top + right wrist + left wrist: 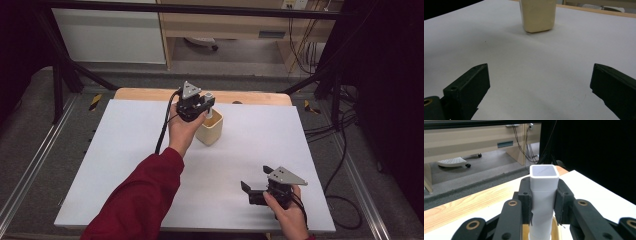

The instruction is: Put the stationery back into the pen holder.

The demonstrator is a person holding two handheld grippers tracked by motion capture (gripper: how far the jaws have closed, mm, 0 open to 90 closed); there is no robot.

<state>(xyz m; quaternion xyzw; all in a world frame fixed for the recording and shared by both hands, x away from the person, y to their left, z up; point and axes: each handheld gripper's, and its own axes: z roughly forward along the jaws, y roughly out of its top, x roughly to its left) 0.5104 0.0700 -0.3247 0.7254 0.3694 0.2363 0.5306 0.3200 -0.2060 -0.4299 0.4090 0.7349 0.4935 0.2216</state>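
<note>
The left claw [543, 195] grips an upright white square tube [543, 195], apparently over the cream cup [210, 131]; the right claw [539, 90] rests wide open, empty, on the counter [125, 150]

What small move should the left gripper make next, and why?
Probably lower a little more, then open. The left gripper is shut on the upright white square tube, whose lower end already sits inside the cream cup; whether it touches the bottom is hidden.

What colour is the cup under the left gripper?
Cream-yellow. The cup shows best in the right gripper view.
</note>
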